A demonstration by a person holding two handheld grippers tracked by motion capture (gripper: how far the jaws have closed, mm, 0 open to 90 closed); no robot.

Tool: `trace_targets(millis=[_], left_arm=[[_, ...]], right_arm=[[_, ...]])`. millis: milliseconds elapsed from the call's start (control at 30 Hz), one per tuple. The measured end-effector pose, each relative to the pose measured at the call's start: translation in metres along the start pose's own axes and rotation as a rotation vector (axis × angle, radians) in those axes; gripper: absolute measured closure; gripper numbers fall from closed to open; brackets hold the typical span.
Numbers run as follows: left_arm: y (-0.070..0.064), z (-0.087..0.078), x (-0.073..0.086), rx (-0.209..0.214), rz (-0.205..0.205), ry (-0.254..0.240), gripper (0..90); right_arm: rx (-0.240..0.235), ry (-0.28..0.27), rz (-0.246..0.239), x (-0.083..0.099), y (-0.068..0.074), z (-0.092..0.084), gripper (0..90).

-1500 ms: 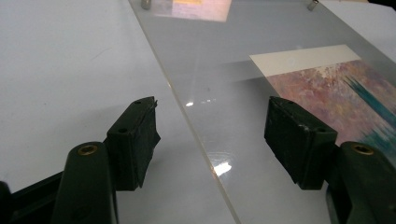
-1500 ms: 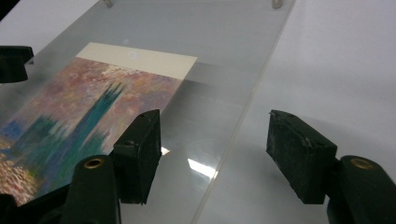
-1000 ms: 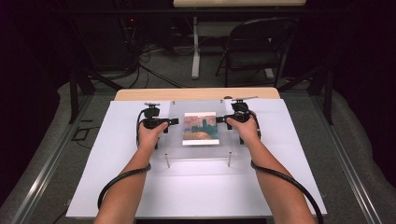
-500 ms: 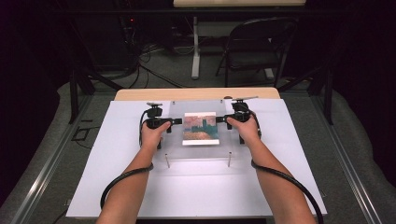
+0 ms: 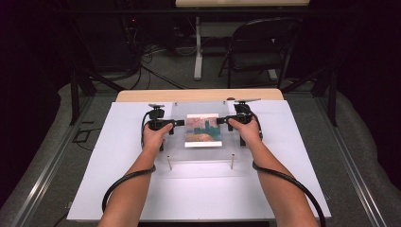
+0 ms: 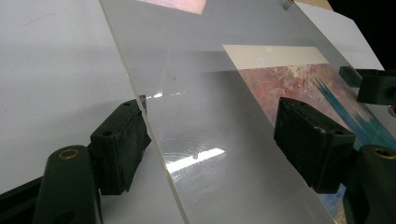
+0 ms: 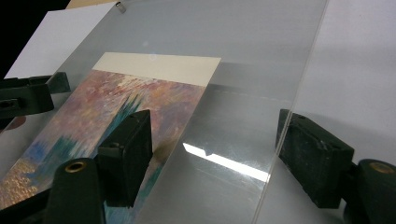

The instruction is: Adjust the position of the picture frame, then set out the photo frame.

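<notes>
- Clear acrylic sheet [image 5: 198, 153], rectangular, raised on short metal pins [image 5: 169, 162] above the white board [image 5: 118, 179]; long axis running side to side between the two hands.
- Under it, flat and middle-back, a painted card in pink, orange and teal with a cream border [image 5: 203, 130].
- Left gripper [image 5: 177, 123] at the sheet's left short edge, right gripper [image 5: 221, 121] at the right short edge; each about equally near its own edge, pointing inward toward the other.
- In the left gripper view, black fingers [image 6: 119, 149] spread wide, just been opening, with the sheet's edge [image 6: 201, 116] slanting between them, apparently pressed by neither pad.
- Same in the right gripper view: fingers [image 7: 313, 158] spread, just been opening, straddling the edge [image 7: 252, 93], one over the card side, one outside.
- Judged key for the coming move: edges already inside both gaps, so closing should take hold without any reach.
- Beyond the board, a strip of pale wooden counter [image 5: 142, 95].
</notes>
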State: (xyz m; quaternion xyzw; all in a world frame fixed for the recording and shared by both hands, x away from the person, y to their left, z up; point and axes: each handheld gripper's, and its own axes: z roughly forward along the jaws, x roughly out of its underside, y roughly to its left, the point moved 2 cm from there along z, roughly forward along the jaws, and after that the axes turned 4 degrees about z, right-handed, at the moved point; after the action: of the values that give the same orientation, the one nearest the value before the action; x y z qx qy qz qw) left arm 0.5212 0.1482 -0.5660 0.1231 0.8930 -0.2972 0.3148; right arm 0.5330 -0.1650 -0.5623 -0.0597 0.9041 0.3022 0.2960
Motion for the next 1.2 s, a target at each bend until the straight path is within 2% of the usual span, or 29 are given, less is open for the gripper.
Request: trace_targets(millis=[567,1100,1200], left_arm=[[0.0021,0.0003,-0.0027,0.003,-0.003,0.005,28.0],[-0.0016,0.001,-0.0024,-0.027,-0.019,-0.012,28.0],[-0.0019,0.0004,-0.0028,-0.027,-0.016,-0.009,28.0]], right_arm=[[0.009,-0.007,0.001,0.0001,0.0015,-0.0003,27.2],[0.042,-0.024,0.016,0.0012,0.005,0.0002,27.0],[0.043,-0.044,0.023,0.002,0.0057,0.0011,27.0]])
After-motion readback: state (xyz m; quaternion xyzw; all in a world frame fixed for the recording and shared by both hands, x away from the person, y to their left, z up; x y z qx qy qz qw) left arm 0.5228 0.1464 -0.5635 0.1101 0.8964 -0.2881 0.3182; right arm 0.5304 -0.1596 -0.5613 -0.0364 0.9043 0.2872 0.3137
